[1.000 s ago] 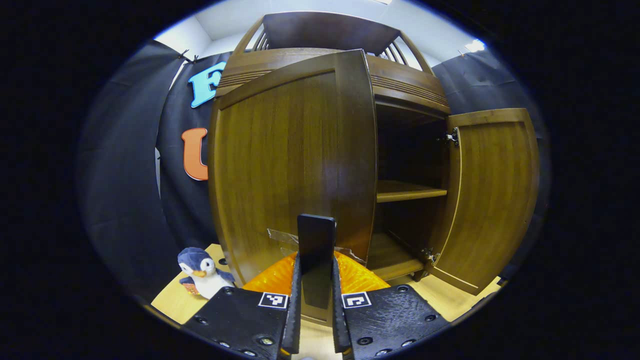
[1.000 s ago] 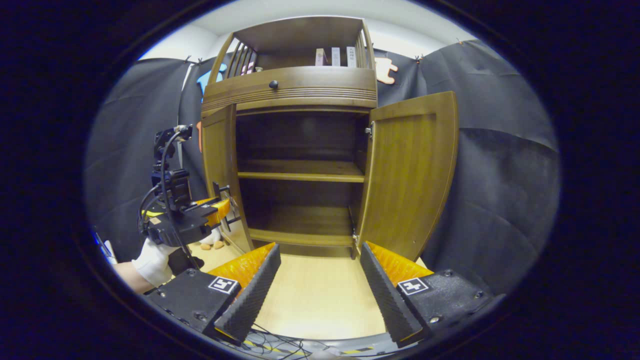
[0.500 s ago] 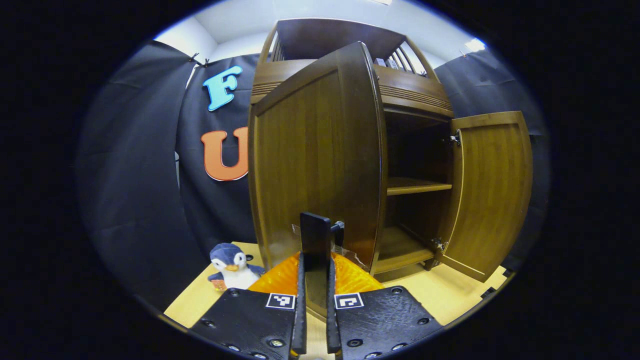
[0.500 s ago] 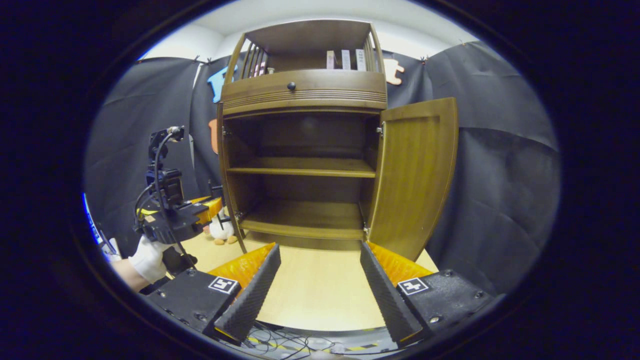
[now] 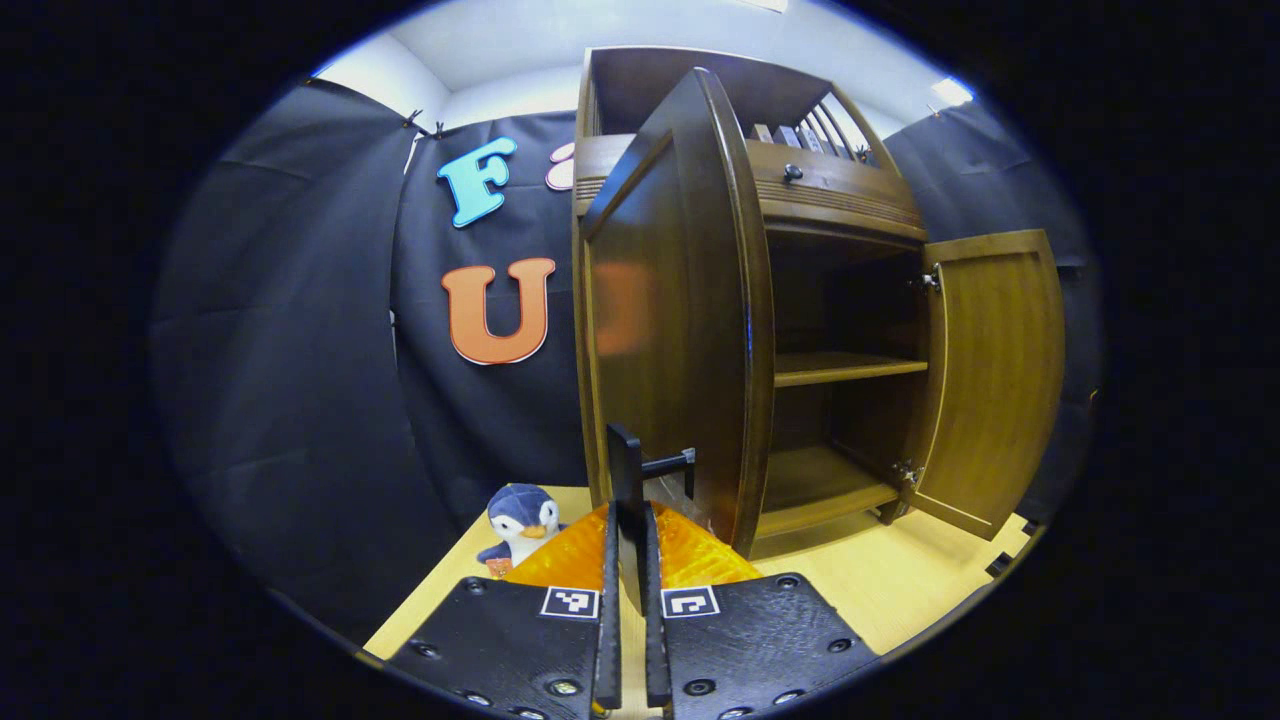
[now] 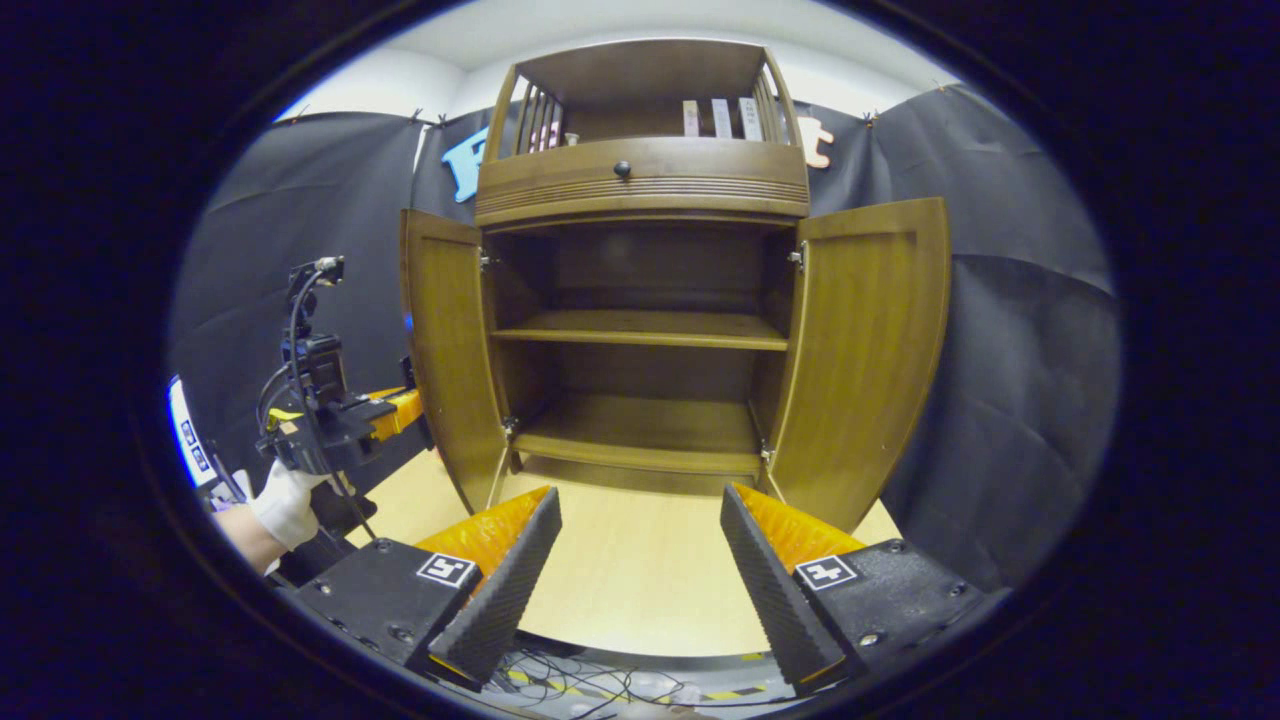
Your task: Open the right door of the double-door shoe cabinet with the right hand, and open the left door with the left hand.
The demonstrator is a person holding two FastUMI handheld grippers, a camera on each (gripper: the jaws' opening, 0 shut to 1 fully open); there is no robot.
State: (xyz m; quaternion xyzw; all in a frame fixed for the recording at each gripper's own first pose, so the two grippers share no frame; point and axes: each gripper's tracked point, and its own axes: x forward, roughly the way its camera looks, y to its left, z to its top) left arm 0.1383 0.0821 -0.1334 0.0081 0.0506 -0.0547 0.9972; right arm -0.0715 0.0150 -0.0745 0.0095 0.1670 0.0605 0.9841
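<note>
**Both cabinet doors stand open; left gripper clamped on the left door's handle**

In the left gripper view, the left gripper [image 5: 628, 590] points forward and level at the outer face of the dark-brown wooden left door [image 5: 665, 300], seen nearly edge-on. Its two fingers are closed together on the black bar handle [image 5: 628, 480] low on that door, pressing it from both sides. In the right gripper view the same gripper [image 6: 400, 410] appears at the far left, held by a white-gloved hand [image 6: 285, 505], with a black camera mount and cables rising above it, just beside the swung-out left door [image 6: 445, 350].

The right gripper [image 6: 640, 570] hangs back from the brown wooden double-door shoe cabinet [image 6: 645, 180], facing its open front squarely, its fingers spread wide apart with nothing between them. The right door [image 6: 870, 350] is swung out wide on its hinges.

Square black-and-white markers sit on both grippers' bodies; no writing on them can be read.

Inside the cabinet, a wooden middle shelf [image 6: 640, 328] and a bottom shelf [image 6: 640, 440] are bare. Above the doors is a drawer front with a small dark round knob [image 6: 621, 169], and a railed top rack with a few upright books [image 6: 720, 117]. A small blue-and-white plush penguin [image 5: 520, 520] sits on the light wooden floor [image 6: 630, 590] left of the cabinet. Loose cables [image 6: 600, 685] lie at the near edge of the floor.
</note>
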